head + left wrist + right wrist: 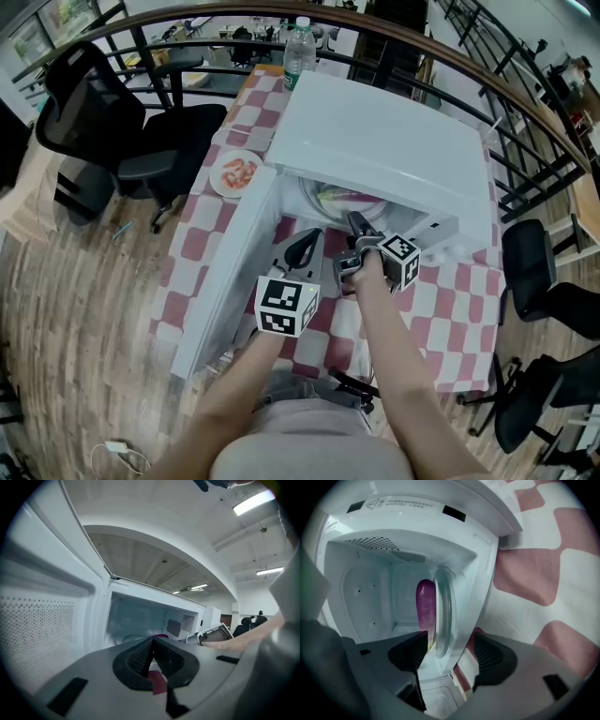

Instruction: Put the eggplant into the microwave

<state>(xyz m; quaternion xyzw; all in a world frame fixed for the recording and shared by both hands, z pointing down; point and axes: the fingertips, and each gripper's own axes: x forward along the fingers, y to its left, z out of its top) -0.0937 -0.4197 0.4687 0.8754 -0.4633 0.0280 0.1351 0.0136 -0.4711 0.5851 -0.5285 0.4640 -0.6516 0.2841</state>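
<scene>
The left gripper (pixel 305 246) is in front of the microwave (pixel 394 141), beside its open door (pixel 220 281). Its fingers are pressed together and nothing is between them. The eggplant (pixel 425 603) lies inside the microwave, on the glass turntable (pixel 446 620). The right gripper (pixel 450 653) is at the mouth of the microwave, with its fingers wide apart and not touching the eggplant. The placing seems done. What is left is probably to draw the right gripper out, and perhaps to shut the door.

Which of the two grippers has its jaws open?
The right gripper: its jaws stand wide apart, empty, facing the eggplant in the microwave. The left gripper has its jaws together.
</scene>
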